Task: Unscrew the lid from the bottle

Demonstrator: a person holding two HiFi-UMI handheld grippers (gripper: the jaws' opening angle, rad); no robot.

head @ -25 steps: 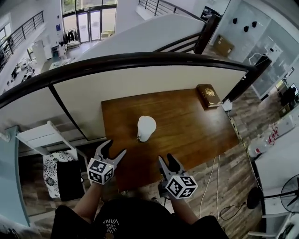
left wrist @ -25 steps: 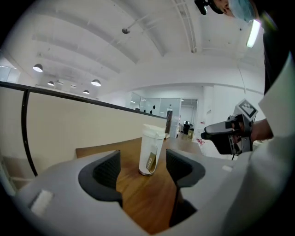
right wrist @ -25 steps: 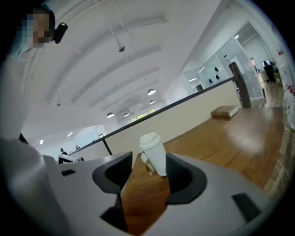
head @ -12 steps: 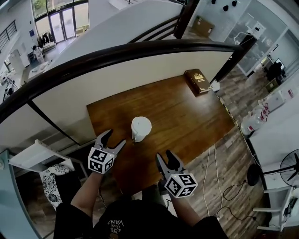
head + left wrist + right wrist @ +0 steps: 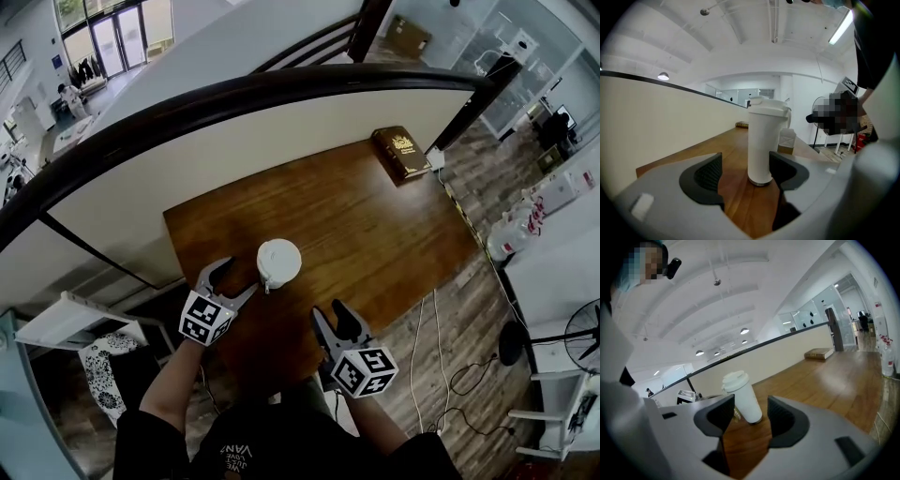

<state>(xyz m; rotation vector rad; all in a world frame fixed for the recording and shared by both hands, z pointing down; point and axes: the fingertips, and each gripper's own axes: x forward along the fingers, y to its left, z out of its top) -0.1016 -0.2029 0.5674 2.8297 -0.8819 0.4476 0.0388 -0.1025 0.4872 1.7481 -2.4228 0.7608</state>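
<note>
A white bottle [image 5: 279, 263] with a white lid [image 5: 768, 107] stands upright on the brown wooden table [image 5: 375, 234], near its front left. My left gripper [image 5: 236, 278] is open just left of the bottle. In the left gripper view the bottle [image 5: 761, 145] stands just beyond the gripper [image 5: 747, 171], closer to its right jaw and not clamped. My right gripper [image 5: 328, 314] is open, hanging near the table's front edge, short of the bottle. In the right gripper view the bottle [image 5: 745, 401] is framed by that gripper [image 5: 751, 417], and nothing is held.
A dark brown book [image 5: 403, 153] lies at the table's far right corner. A cream partition with a dark handrail [image 5: 281, 94] runs behind and left of the table. Plastic jugs [image 5: 511, 234] and cables [image 5: 436, 328] are on the floor to the right.
My left gripper has moved forward and right, closer to the bottle's side. The right gripper has kept about the same place. The head view has shifted a little.
</note>
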